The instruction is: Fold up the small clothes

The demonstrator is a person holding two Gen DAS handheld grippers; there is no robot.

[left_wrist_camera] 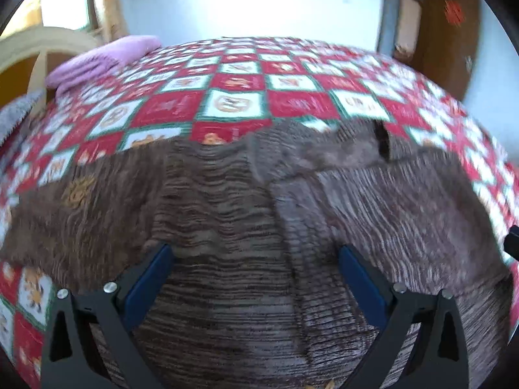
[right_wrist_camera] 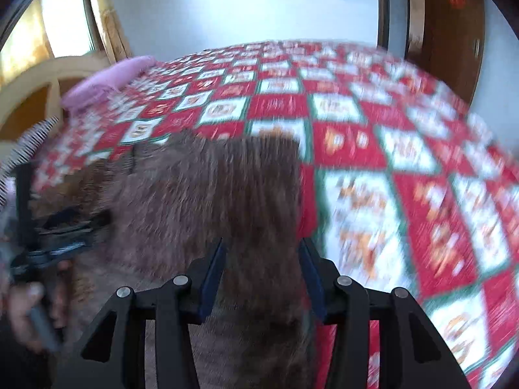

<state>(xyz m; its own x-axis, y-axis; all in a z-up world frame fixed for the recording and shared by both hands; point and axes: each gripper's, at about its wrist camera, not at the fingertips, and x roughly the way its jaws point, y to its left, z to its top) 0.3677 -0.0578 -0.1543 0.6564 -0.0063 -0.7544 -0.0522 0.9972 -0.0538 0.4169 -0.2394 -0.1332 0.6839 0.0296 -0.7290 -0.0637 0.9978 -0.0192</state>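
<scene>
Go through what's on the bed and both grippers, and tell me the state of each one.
Brown sweater: spread across the bedspread, rumpled, not folded.
Pink cloth: folded, at the far corner of the bed.
Bedspread: laid flat over the bed.
Left gripper: open, over the sweater.
Right gripper: open, a strip of the sweater between its fingers.
Door: too blurred to tell.

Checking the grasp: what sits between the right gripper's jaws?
In the right wrist view, a strip of the brown garment runs between the right gripper jaws.
</scene>
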